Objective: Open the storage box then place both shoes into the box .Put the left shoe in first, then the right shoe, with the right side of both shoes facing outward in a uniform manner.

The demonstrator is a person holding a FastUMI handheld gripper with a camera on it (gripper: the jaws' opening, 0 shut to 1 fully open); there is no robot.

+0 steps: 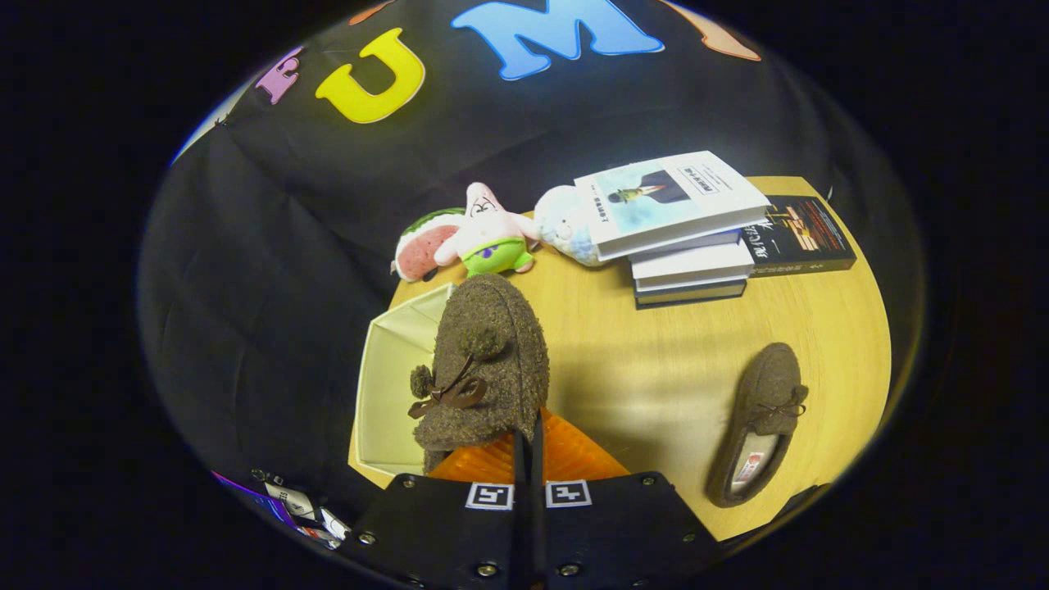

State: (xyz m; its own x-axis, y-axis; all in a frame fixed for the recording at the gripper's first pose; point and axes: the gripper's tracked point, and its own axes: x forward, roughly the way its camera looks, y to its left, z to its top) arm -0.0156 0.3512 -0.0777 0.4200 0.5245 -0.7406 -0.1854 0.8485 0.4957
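Note:
A brown fuzzy shoe (490,360) with a small bow and pompom hangs just ahead of my gripper (529,442), toe pointing away. Both fingers are pressed together on its heel edge. Under and left of the held shoe stands the open white storage box (392,385), its inside bare where it shows. The second brown shoe (758,422) lies on the wooden table (656,360) to the right of the fingers, its opening facing up and a label showing inside.
Beyond the box sit plush toys: a watermelon slice (422,246), a pink star (490,229) and a pale blue-white toy (565,225). A stack of books (684,233) and a dark book (799,236) lie at the table's far right.

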